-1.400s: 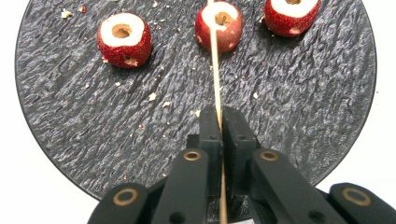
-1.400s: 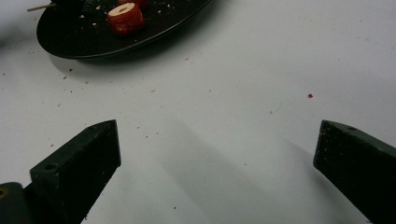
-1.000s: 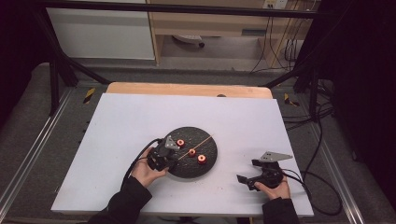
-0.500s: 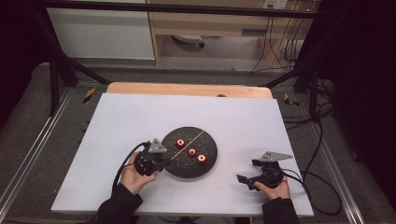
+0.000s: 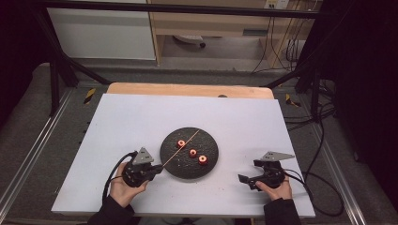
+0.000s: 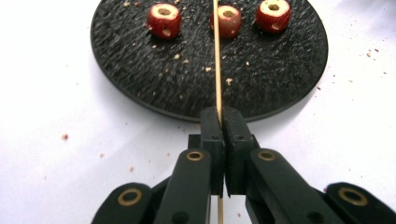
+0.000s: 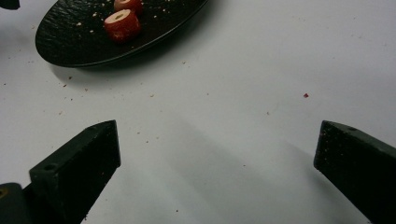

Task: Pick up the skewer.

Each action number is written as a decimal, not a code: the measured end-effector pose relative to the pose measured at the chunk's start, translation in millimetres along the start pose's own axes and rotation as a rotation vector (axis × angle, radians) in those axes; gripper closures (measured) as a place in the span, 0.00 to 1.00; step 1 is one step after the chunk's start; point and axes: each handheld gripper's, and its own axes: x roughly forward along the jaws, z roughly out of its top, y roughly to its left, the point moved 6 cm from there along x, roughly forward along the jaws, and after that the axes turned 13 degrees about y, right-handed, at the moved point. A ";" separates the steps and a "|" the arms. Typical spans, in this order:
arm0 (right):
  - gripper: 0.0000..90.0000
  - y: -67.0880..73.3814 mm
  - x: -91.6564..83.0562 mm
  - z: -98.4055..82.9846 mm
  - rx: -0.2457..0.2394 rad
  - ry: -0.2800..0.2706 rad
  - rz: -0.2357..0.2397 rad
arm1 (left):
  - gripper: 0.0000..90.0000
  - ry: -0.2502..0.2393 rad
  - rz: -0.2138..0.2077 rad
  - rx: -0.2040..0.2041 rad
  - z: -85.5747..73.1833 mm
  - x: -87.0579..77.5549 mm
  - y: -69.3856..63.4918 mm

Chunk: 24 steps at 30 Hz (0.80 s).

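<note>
Broadly, the white worktop (image 5: 141,117) carries a black plate (image 5: 189,164) at its middle, with 3 cored red fruit pieces (image 6: 164,19) in a row on it. Left of the plate, the left tool (image 6: 219,122) pinches a thin wooden skewer (image 6: 216,60) lying over the plate. The right tool (image 7: 217,154) gapes wide at near right, holding nothing. Threading seems underway; next, the tip needs aligning with a core hole.

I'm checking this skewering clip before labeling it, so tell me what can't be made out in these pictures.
- Skewer tip: cut off by the top edge in the left gripper view; too thin to place in the high view.
- Whether the skewer touches the middle red fruit piece: unclear, it crosses in front.
- Third fruit piece and the plate far rim: cut off by the top edge in the right gripper view.
</note>
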 end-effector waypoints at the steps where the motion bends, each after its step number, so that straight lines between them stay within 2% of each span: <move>1: 0.01 0.3 -0.3 0.4 0.007 0.004 0.002 | 0.98 -0.007 0.003 -0.004 -2.6 -0.9 1.0; 9: 0.01 2.8 0.7 9.9 0.015 0.019 -0.007 | 0.98 -0.037 -0.009 -0.041 -20.1 -4.6 11.5; 24: 0.01 17.7 7.1 34.9 -0.024 0.033 0.008 | 0.98 -0.062 -0.018 -0.032 -27.9 -7.0 11.6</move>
